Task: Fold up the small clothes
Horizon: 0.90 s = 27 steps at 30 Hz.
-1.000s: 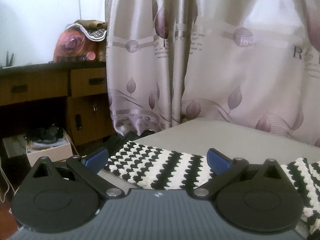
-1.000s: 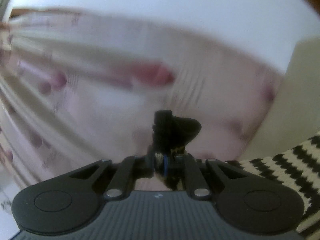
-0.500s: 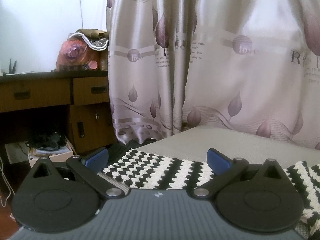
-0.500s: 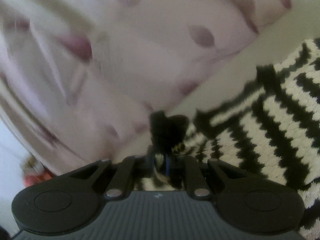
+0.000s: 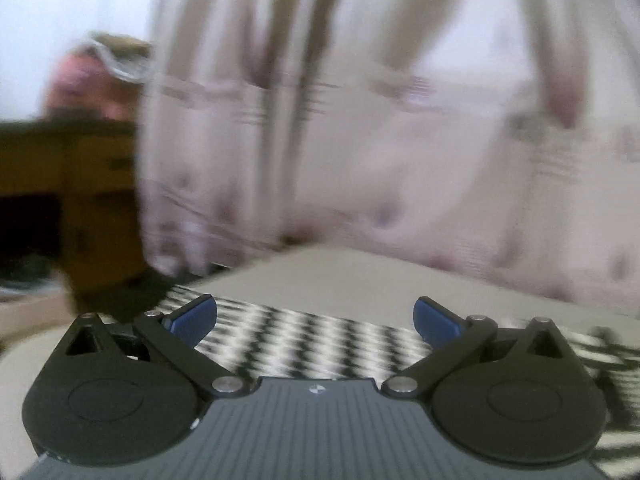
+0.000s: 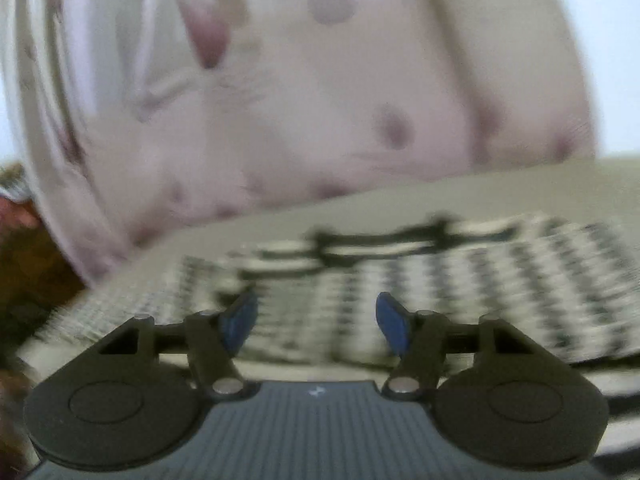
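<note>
Knit garment: a black-and-white zigzag knit garment point(image 6: 460, 280) lies flat on the grey bed surface point(image 5: 360, 276); both views are motion-blurred, so its outline and exact folds cannot be told; a darker doubled band shows along its far edge in the right view.
Landmark: all places are given from the garment; the patterned curtain point(image 5: 360, 120) hangs beyond its far side; a wooden desk point(image 5: 60, 168) stands off past its left end.
Left gripper: the left gripper point(image 5: 314, 318) hovers over the near-left part of the garment, jaws spread wide, nothing between the blue pads; whether they brush the cloth cannot be told.
Right gripper: the right gripper point(image 6: 316, 320) is low over the near edge of the garment, its jaws opening at this moment; no cloth is pinched between the pads.
Step in hand: judged as the release at the end of one fold pass, the cloth let down onto the garment itself; both hands are free.
Next move: likely a fresh grasp; each gripper needs to find an edge or corner of the garment, close on a single layer cleanly, then carry it across so the edges line up; the loose knit may stretch or snag, so a low, even lift seems wise.
</note>
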Available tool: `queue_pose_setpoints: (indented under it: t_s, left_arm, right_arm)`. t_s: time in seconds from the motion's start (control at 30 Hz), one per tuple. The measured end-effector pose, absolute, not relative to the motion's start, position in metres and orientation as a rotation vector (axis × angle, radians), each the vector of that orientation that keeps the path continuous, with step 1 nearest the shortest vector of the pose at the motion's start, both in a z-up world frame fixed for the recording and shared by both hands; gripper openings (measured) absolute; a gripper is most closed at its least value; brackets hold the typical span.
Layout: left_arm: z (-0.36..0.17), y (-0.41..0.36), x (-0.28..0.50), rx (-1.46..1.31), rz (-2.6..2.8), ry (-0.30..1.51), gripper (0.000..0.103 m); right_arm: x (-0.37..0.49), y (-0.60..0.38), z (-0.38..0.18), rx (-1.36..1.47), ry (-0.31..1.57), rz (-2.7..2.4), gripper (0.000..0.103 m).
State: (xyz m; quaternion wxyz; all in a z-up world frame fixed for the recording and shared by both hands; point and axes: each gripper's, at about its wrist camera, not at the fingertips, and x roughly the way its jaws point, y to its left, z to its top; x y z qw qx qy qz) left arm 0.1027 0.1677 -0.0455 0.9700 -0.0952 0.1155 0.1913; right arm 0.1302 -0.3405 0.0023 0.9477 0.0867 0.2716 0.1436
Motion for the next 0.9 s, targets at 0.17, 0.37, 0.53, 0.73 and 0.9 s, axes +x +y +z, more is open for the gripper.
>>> queue_pose_setpoints:
  t_s: [0.17, 0.37, 0.53, 0.73, 0.9]
  left_arm:
    - [-0.030, 0.137, 0.100, -0.413, 0.053, 0.276, 0.103]
    - [-0.034, 0.063, 0.137, -0.385, -0.103, 0.366, 0.103]
    - [-0.050, 0.013, 0.179, -0.261, -0.134, 0.449, 0.103]
    - [-0.074, -0.004, 0.219, -0.230, -0.139, 0.545, 0.103]
    - [-0.084, 0.000, 0.230, -0.277, -0.146, 0.576, 0.102]
  right_arm:
    - [0.134, -0.410, -0.023, 0.115, 0.624, 0.136, 0.065]
    - [0.134, -0.444, -0.035, 0.244, 0.681, 0.215, 0.065]
    - [0.148, -0.455, -0.003, 0.232, 0.561, 0.213, 0.065]
    - [0.214, -0.497, -0.019, 0.209, 0.658, 0.069, 0.065]
    - [0.256, -0.532, -0.058, 0.489, 0.775, 0.104, 0.018]
